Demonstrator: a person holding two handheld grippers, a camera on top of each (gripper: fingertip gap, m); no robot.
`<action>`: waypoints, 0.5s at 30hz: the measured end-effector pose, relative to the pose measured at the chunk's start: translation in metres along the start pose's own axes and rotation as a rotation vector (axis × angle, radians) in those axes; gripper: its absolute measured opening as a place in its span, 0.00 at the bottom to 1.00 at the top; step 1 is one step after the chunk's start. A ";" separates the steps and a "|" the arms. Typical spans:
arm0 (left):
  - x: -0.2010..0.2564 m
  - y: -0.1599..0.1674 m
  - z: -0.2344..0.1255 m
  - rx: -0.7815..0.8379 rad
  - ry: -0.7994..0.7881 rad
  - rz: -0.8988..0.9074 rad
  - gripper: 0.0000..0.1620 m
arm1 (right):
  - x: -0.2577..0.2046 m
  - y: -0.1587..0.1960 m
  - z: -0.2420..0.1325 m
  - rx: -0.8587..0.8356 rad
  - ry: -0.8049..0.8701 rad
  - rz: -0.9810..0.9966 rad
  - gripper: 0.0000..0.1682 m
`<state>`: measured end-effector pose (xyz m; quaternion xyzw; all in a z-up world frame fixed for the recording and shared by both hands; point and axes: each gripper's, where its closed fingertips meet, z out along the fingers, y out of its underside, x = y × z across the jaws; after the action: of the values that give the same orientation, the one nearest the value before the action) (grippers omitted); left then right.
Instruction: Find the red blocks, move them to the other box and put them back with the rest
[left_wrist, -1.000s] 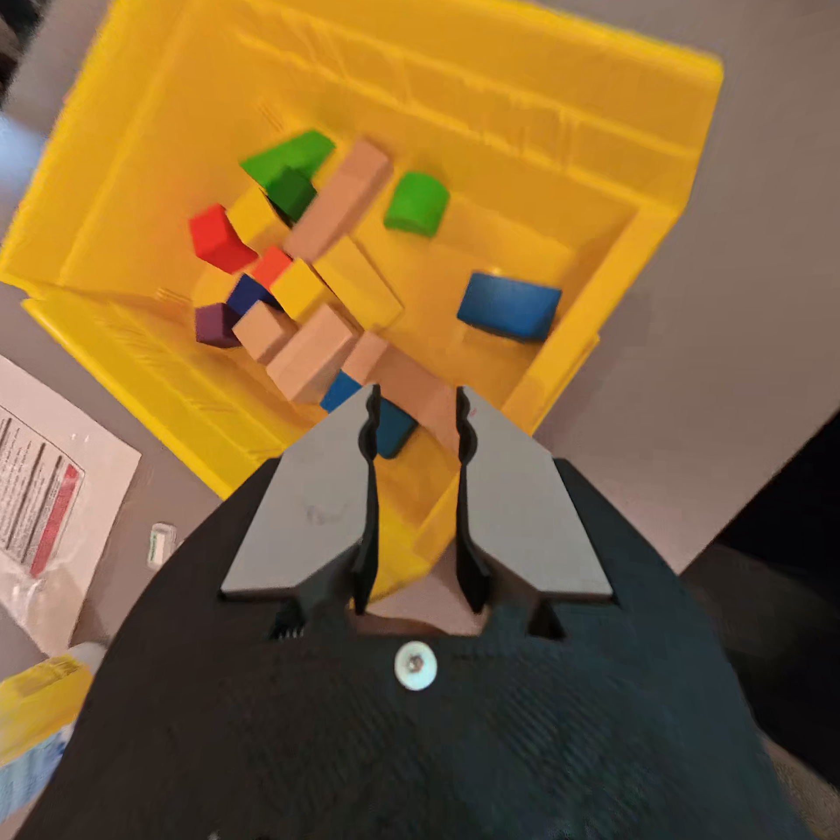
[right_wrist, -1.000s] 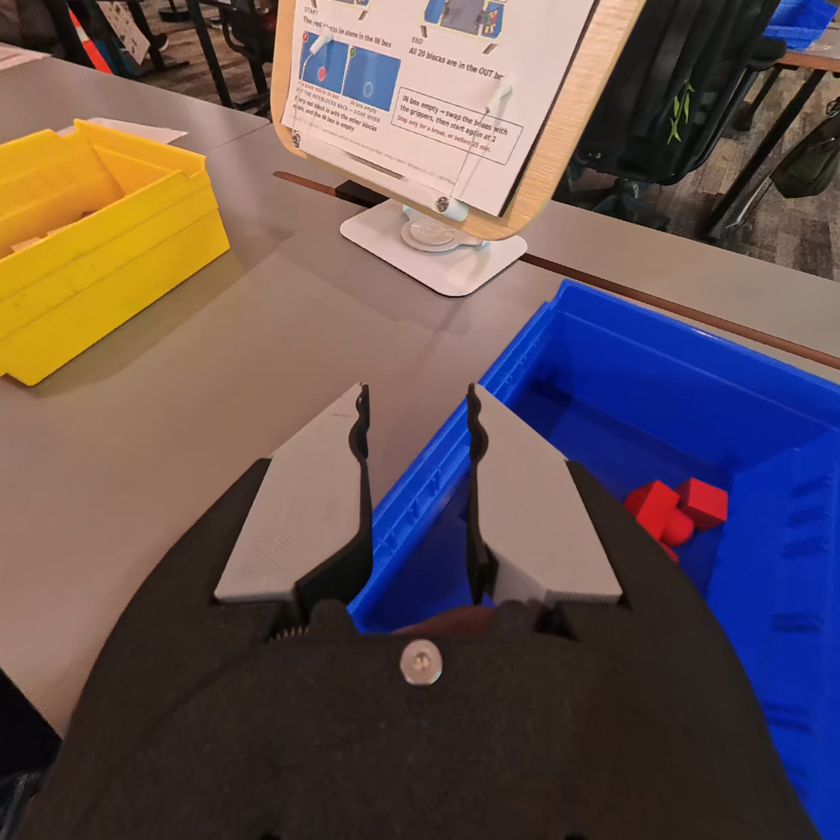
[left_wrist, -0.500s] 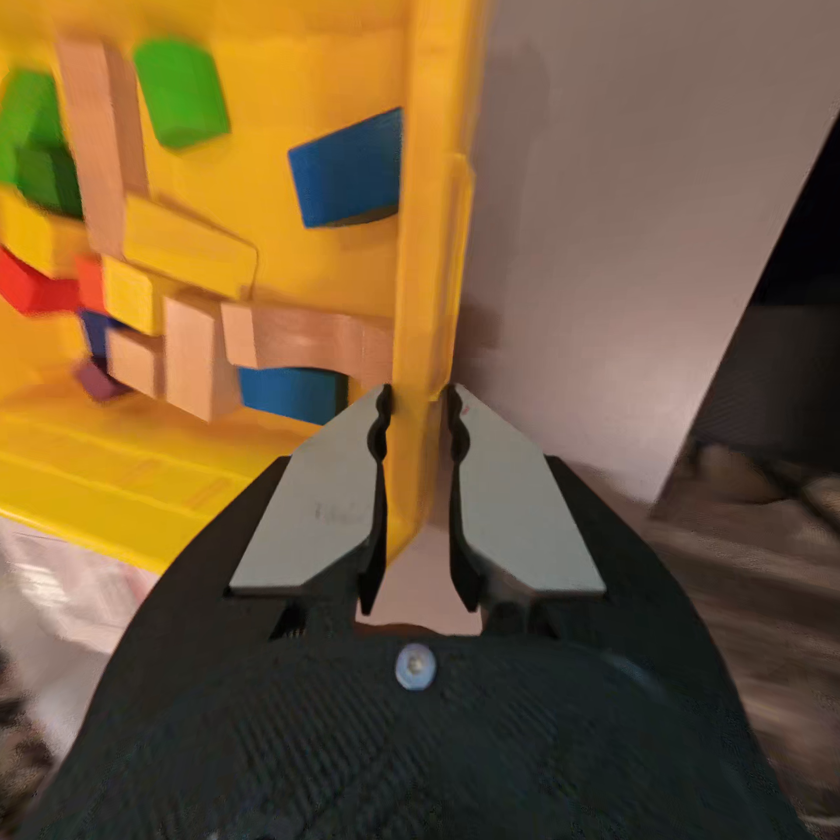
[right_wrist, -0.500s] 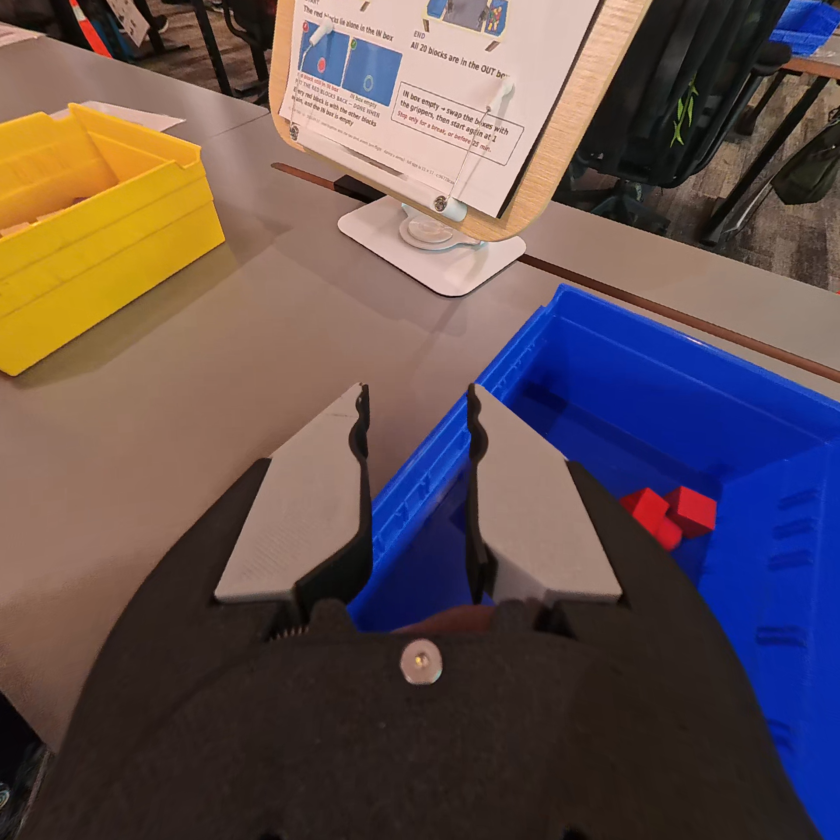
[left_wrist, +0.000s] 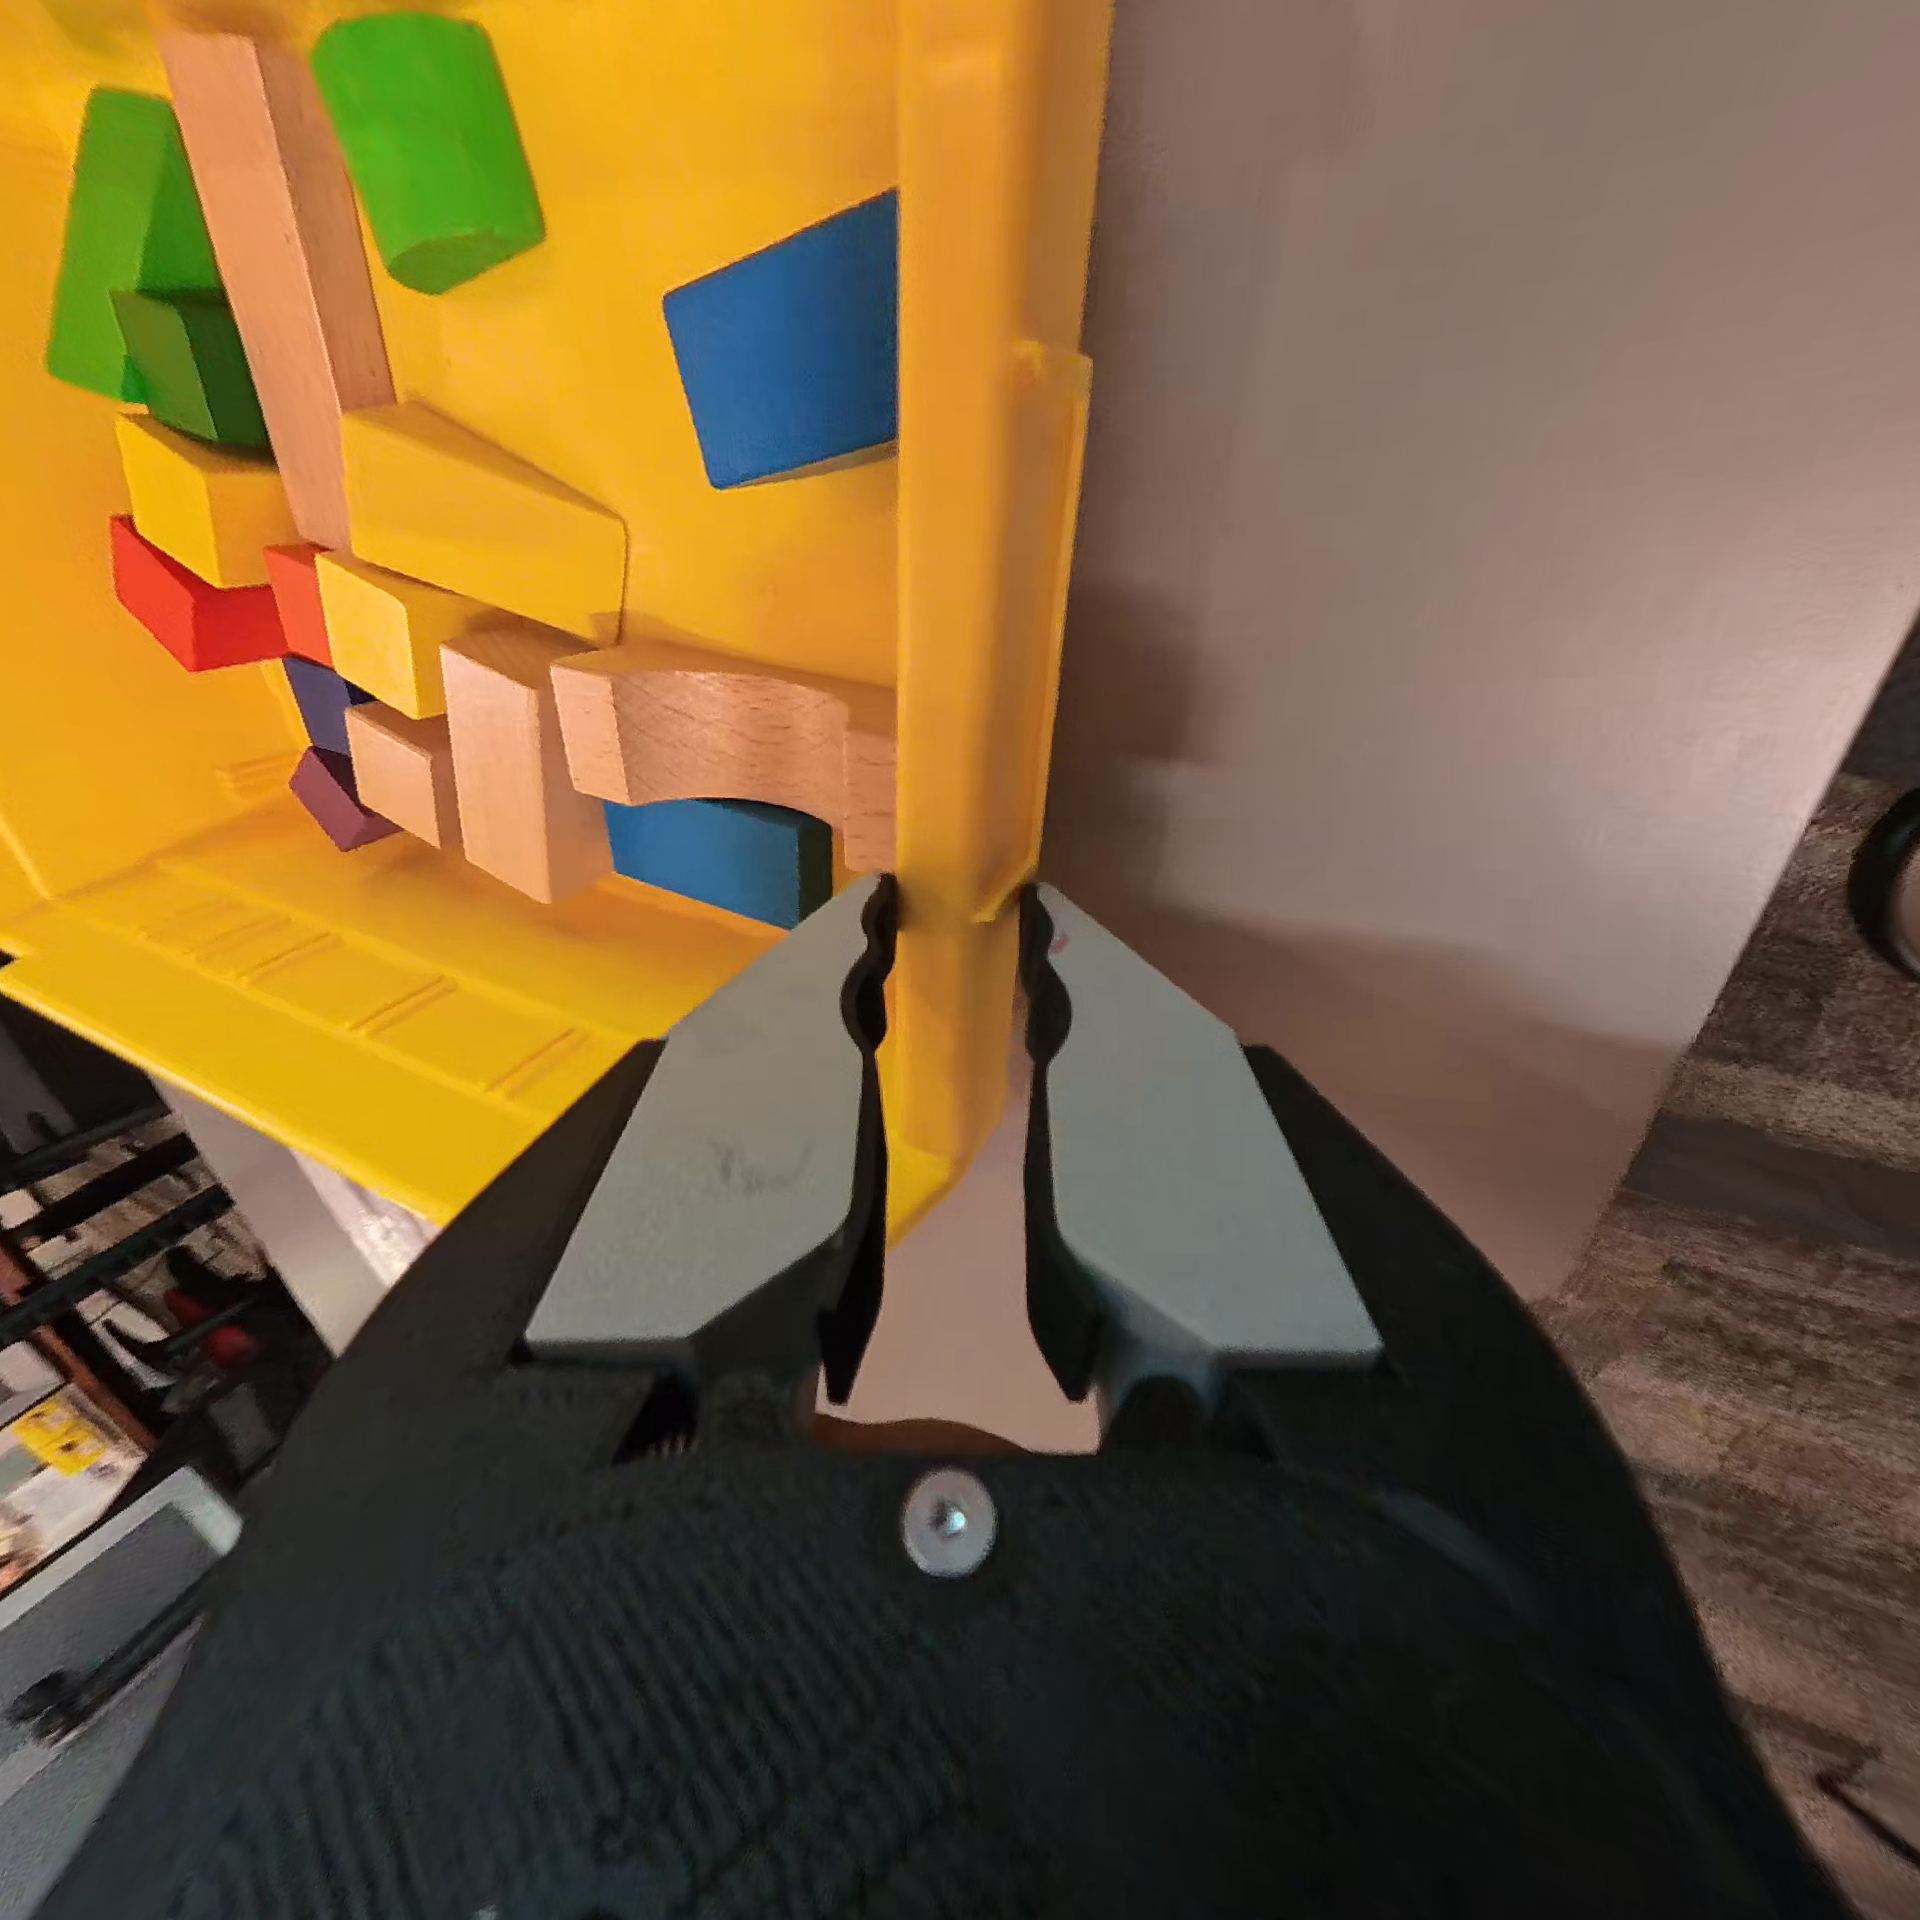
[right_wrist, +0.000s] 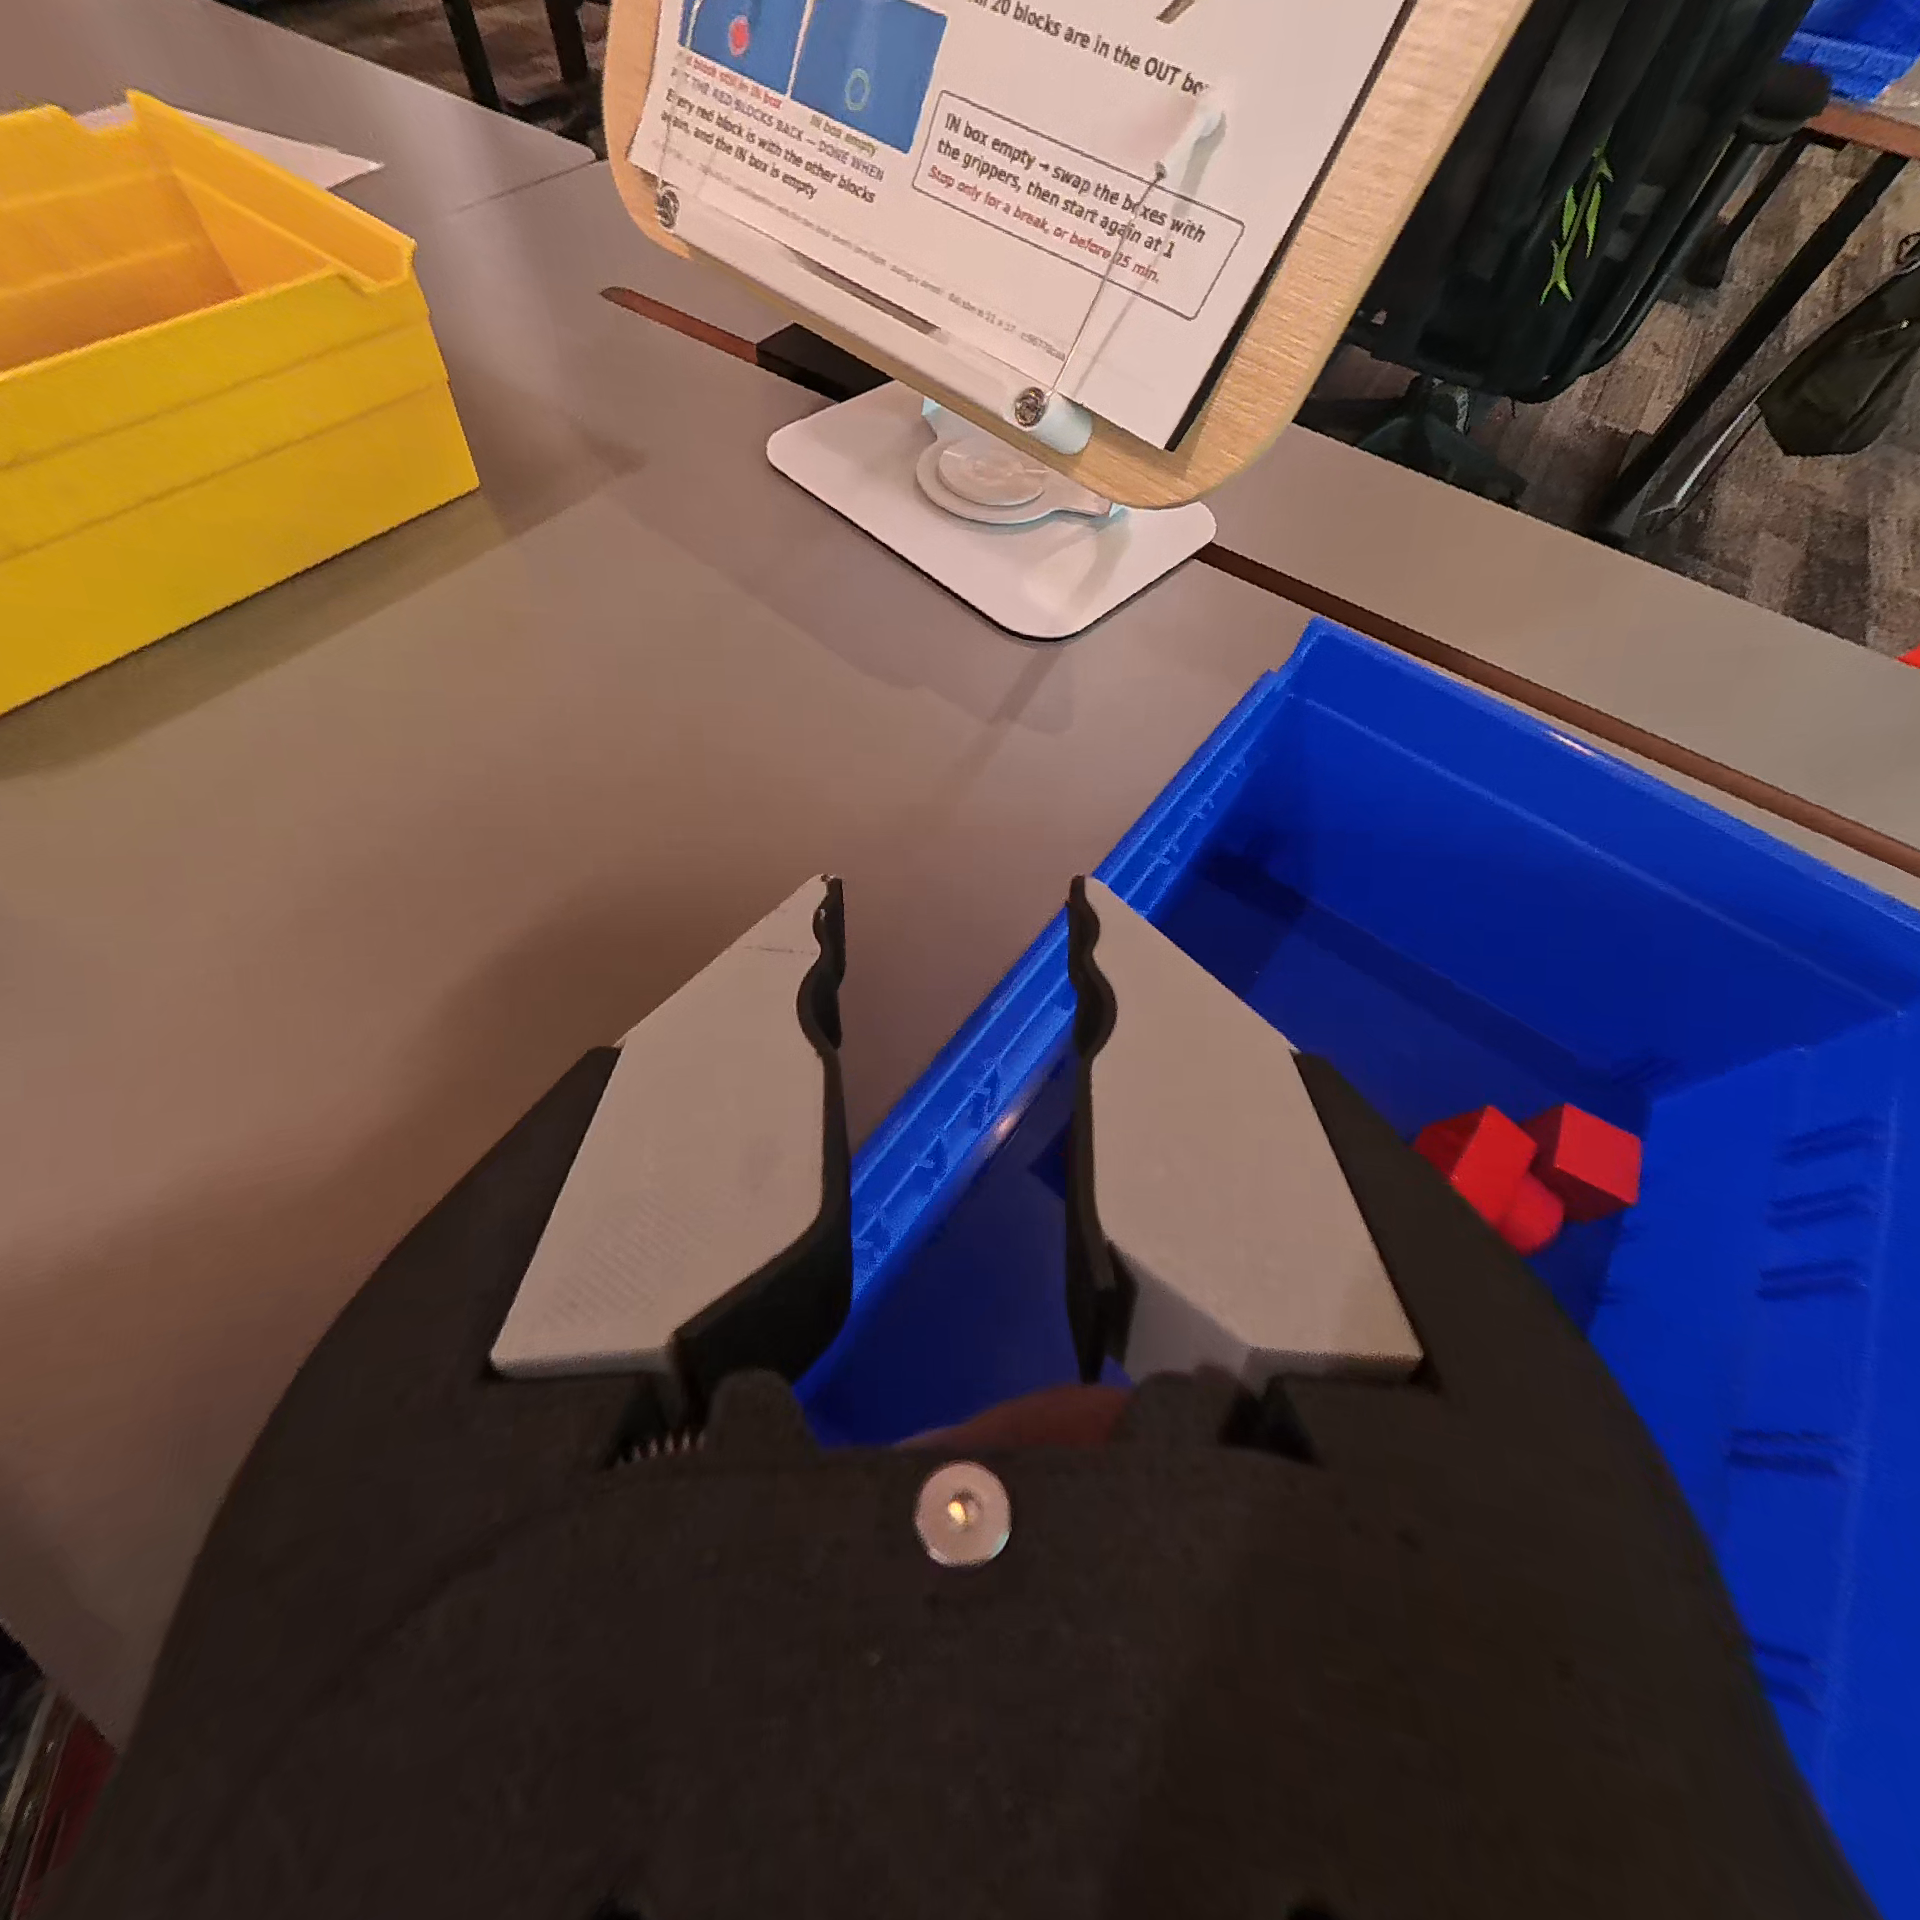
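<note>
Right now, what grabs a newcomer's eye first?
The yellow box of mixed coloured blocks, its side wall standing between the left tongs. Next, the blue box under the right tongs, with a few red blocks in its corner. An instruction board stands behind on the table.

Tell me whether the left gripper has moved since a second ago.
Yes. The left gripper swung right from over the blocks and now straddles the yellow box side wall, one finger inside and one outside.
</note>
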<state>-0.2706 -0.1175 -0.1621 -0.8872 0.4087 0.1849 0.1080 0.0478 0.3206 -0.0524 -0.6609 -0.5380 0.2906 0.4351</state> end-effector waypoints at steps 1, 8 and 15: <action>0.000 0.000 0.000 0.016 0.009 -0.021 0.13 | -0.001 0.000 0.000 0.000 -0.001 -0.003 0.24; -0.006 -0.006 -0.010 0.100 0.101 -0.127 0.19 | -0.003 -0.003 -0.006 0.013 -0.006 -0.007 0.24; -0.108 -0.064 -0.042 0.373 -0.022 -0.146 0.16 | -0.007 -0.007 -0.005 0.022 -0.016 -0.017 0.24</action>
<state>-0.2761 -0.0164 -0.0765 -0.8771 0.3693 0.1072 0.2880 0.0470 0.3131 -0.0443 -0.6489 -0.5439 0.2983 0.4406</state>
